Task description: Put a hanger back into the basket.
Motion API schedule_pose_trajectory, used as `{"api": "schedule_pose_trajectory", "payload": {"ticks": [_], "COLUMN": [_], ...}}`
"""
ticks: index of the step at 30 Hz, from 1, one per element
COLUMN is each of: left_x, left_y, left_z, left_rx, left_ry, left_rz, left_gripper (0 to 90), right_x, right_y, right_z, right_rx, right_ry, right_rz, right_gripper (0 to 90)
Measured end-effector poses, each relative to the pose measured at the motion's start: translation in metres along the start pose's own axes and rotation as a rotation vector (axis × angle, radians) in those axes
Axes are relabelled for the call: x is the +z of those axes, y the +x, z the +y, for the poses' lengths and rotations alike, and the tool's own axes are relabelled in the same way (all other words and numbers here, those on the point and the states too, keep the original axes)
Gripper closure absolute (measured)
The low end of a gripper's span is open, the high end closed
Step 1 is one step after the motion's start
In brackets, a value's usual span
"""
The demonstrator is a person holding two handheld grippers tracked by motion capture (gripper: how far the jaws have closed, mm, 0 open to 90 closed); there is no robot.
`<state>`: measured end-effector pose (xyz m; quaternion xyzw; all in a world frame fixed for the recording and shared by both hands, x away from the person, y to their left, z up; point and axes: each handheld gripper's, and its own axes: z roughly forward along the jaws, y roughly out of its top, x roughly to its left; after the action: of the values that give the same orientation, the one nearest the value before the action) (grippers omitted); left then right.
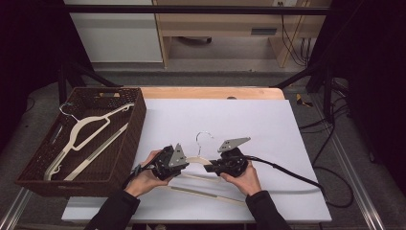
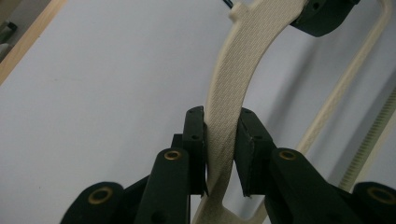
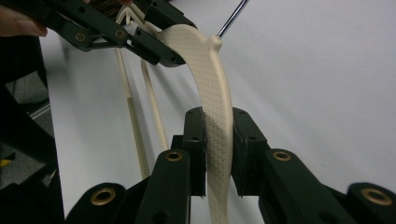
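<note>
A cream plastic hanger [image 1: 206,190] with a metal hook [image 1: 203,138] lies on the white board, and both grippers hold its shoulders. My left gripper [image 1: 181,164] is shut on the left shoulder; in the left gripper view its pads clamp the textured cream arm [image 2: 233,70] at my left gripper [image 2: 222,128]. My right gripper [image 1: 214,167] is shut on the right shoulder, and the right gripper view has its pads pressed on the arm [image 3: 210,74] at my right gripper [image 3: 218,123]. Farther up that view, the left gripper [image 3: 156,44] grips the same hanger beside the hook [image 3: 231,18].
A dark woven basket [image 1: 130,136] stands at the left of the board and holds another cream hanger [image 1: 84,128]. The white board [image 1: 249,120] stretches bare behind and to the right of the hands. A black cable [image 1: 287,172] trails right from the right gripper.
</note>
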<state>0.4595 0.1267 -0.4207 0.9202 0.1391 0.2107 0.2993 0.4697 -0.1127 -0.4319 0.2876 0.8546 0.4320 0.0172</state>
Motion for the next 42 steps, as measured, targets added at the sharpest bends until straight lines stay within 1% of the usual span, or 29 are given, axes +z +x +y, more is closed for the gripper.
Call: {"api": "schedule_pose_trajectory", "payload": {"ticks": [1, 2, 5, 7, 9, 12, 13, 14, 16, 18, 21, 24, 26, 28, 29, 31, 32, 34, 35, 36, 37, 39, 40, 41, 42], "left_x": [-0.002, -0.003, -0.01, -0.015, -0.019, -0.02, -0.019, -0.018, -0.016, -0.014, -0.013, -0.016, -0.018, -0.02, -0.022, -0.024, -0.026, -0.029, -0.03, -0.032, -0.034, -0.037, -0.038, -0.04, -0.042], "left_y": [0.0, 0.0, 0.002, 0.004, 0.006, 0.008, 0.008, 0.009, 0.009, 0.01, 0.01, 0.009, 0.008, 0.007, 0.005, 0.002, 0.0, -0.003, -0.004, -0.006, -0.007, -0.009, -0.011, -0.01, -0.009], "left_z": [0.0, 0.0, 0.0, 0.001, 0.003, 0.005, 0.006, 0.008, 0.011, 0.014, 0.015, 0.016, 0.016, 0.016, 0.017, 0.018, 0.018, 0.019, 0.018, 0.018, 0.018, 0.018, 0.017, 0.017, 0.016], "left_rx": [0.0, -0.004, -0.033, -0.051, -0.062, -0.071, -0.065, -0.059, -0.061, -0.049, -0.035, -0.025, -0.022, -0.021, -0.017, -0.017, -0.022, -0.031, -0.035, -0.044, -0.057, -0.084, -0.111, -0.11, -0.123], "left_ry": [0.003, -0.003, -0.04, -0.063, -0.069, -0.08, -0.076, -0.074, -0.081, -0.074, -0.067, -0.059, -0.058, -0.055, -0.056, -0.055, -0.056, -0.051, -0.055, -0.058, -0.062, -0.07, -0.082, -0.076, -0.078], "left_rz": [-0.008, -0.016, -0.047, -0.077, -0.099, -0.11, -0.113, -0.12, -0.131, -0.148, -0.171, -0.169, -0.168, -0.177, -0.189, -0.19, -0.2, -0.201, -0.208, -0.215, -0.218, -0.218, -0.207, -0.194, -0.19], "left_gripper": [75.4, 75.2, 73.7, 69.0, 63.8, 60.9, 59.9, 59.7, 60.7, 63.7, 69.0, 71.1, 72.3, 75.5, 77.0, 79.5, 80.3, 82.1, 83.3, 84.1, 85.2, 85.8, 85.9, 85.9, 85.9], "right_x": [-0.001, -0.001, -0.007, -0.011, -0.015, -0.021, -0.023, -0.023, -0.024, -0.024, -0.025, -0.026, -0.027, -0.029, -0.03, -0.035, -0.036, -0.04, -0.044, -0.046, -0.049, -0.055, -0.058, -0.061, -0.065], "right_y": [0.001, 0.0, 0.003, 0.004, 0.006, 0.009, 0.01, 0.011, 0.014, 0.016, 0.016, 0.017, 0.017, 0.017, 0.017, 0.017, 0.017, 0.018, 0.019, 0.02, 0.02, 0.021, 0.022, 0.022, 0.022], "right_z": [0.0, 0.0, 0.001, 0.002, 0.002, 0.003, 0.003, 0.004, 0.004, 0.004, 0.004, 0.003, 0.004, 0.004, 0.005, 0.005, 0.005, 0.005, 0.005, 0.005, 0.004, 0.003, 0.003, 0.002, 0.0], "right_rx": [0.003, -0.011, -0.04, -0.055, -0.065, -0.084, -0.089, -0.095, -0.111, -0.121, -0.126, -0.135, -0.134, -0.133, -0.137, -0.133, -0.137, -0.142, -0.144, -0.148, -0.149, -0.151, -0.149, -0.141, -0.134], "right_ry": [0.004, 0.001, -0.008, -0.021, -0.032, -0.043, -0.046, -0.047, -0.044, -0.045, -0.043, -0.044, -0.055, -0.072, -0.08, -0.091, -0.095, -0.11, -0.115, -0.12, -0.128, -0.143, -0.149, -0.161, -0.174], "right_rz": [0.001, 0.014, 0.054, 0.071, 0.084, 0.104, 0.114, 0.113, 0.119, 0.127, 0.126, 0.128, 0.118, 0.084, 0.072, 0.045, 0.039, 0.018, 0.001, -0.009, -0.032, -0.059, -0.065, -0.074, -0.079], "right_gripper": [79.3, 79.8, 81.7, 82.8, 84.1, 85.7, 86.2, 86.5, 86.6, 86.7, 86.7, 86.5, 85.2, 80.9, 78.0, 72.0, 69.6, 63.5, 60.0, 57.4, 54.1, 51.3, 48.5, 46.0, 44.6]}}
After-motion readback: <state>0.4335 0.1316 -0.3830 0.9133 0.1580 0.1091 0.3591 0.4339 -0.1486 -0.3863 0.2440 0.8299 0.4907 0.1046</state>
